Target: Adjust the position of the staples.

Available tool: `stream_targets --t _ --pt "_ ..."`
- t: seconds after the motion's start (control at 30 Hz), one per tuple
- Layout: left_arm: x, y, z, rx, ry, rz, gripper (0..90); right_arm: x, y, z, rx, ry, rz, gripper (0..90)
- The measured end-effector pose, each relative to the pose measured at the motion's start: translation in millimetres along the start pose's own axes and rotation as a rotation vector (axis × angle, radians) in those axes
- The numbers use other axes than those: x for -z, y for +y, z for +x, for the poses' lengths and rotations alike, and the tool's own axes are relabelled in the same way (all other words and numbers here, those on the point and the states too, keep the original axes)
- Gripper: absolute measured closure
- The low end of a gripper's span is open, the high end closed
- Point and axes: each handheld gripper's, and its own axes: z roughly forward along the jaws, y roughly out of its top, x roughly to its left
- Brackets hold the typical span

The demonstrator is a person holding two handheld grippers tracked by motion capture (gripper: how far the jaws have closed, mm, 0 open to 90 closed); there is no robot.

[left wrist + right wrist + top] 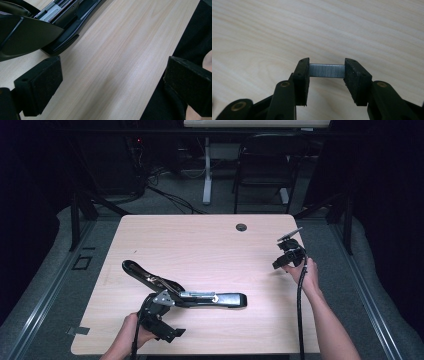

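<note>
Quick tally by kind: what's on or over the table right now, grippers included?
Stapler, opened flat: 1
Staple strip, in the right gripper: 1
Grippers, with the left gripper open: 2
Total: 4

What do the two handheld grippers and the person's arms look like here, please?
Both the left gripper and right gripper are black, with blocky padded jaws and brass-coloured pivot rivets. Each trails a black cable; the left carries a grey three-cornered plate. The forearms are bare, sleeveless.
</note>
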Motion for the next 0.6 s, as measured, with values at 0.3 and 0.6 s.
stream_targets --t 0.3,0.6 --pt "1.0 1.4 -1.5 -0.006 0.004 -0.012 2.2 22.3 -21.8 26.4 0.097 0.027 -0.003 56.6" --pt "-0.4 1.8 -2.0 -0.008 0.002 -0.008 2.2 35.8 -42.7 56.2 0.187 0.078 -0.003 56.6"
